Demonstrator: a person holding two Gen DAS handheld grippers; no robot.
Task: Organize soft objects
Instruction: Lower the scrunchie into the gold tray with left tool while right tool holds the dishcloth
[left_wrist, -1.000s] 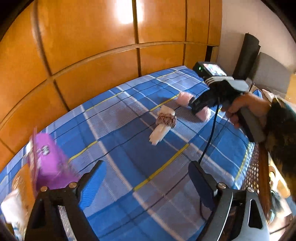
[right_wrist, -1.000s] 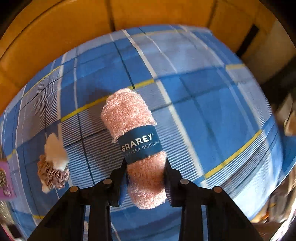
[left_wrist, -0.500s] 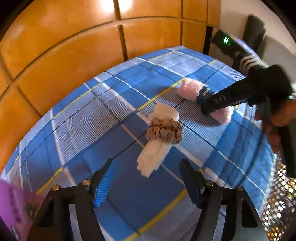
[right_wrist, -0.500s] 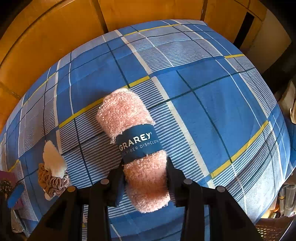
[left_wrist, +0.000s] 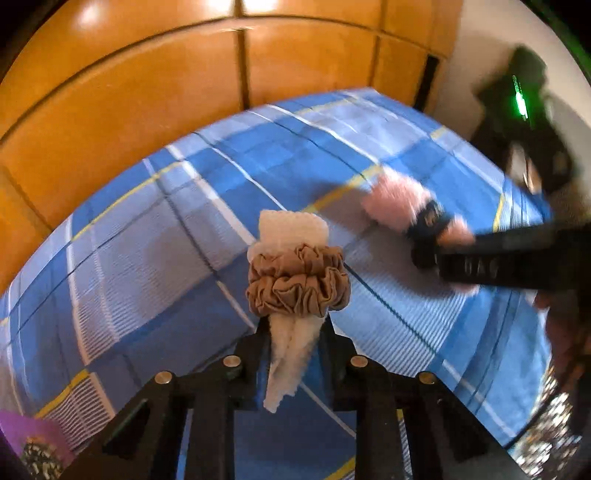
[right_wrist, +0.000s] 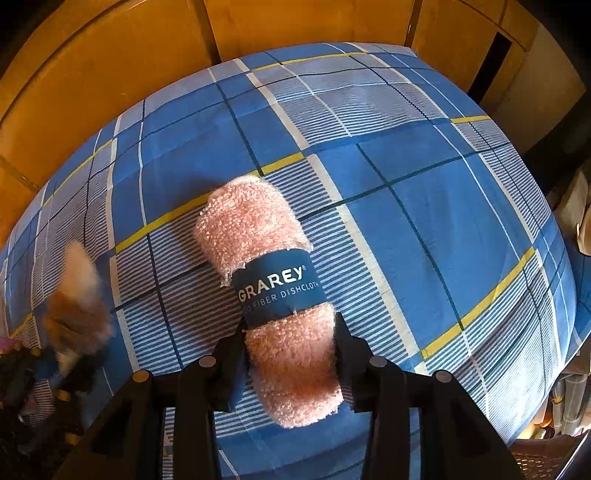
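Note:
My left gripper (left_wrist: 293, 343) is shut on the lower end of a rolled white cloth (left_wrist: 291, 229) bound by a brown scrunchie (left_wrist: 297, 284), over the blue plaid bedsheet (left_wrist: 147, 240). My right gripper (right_wrist: 290, 347) is shut on a pink rolled dishcloth (right_wrist: 255, 221) with a blue paper band (right_wrist: 279, 282). That pink roll also shows blurred in the left wrist view (left_wrist: 399, 201), held by the right gripper's black body (left_wrist: 509, 258). The white cloth appears blurred at the left of the right wrist view (right_wrist: 79, 295).
Orange wooden wardrobe panels (left_wrist: 147, 85) stand behind the bed. A purple packet (left_wrist: 29, 435) lies at the bed's near left corner. A brown woven basket (right_wrist: 543, 458) sits off the bed's right edge. A dark gap (right_wrist: 491, 62) opens beside the wardrobe.
My left gripper moved forward to the white cloth and closed on its lower end. My right gripper stayed shut on the pink dishcloth, which has shifted slightly.

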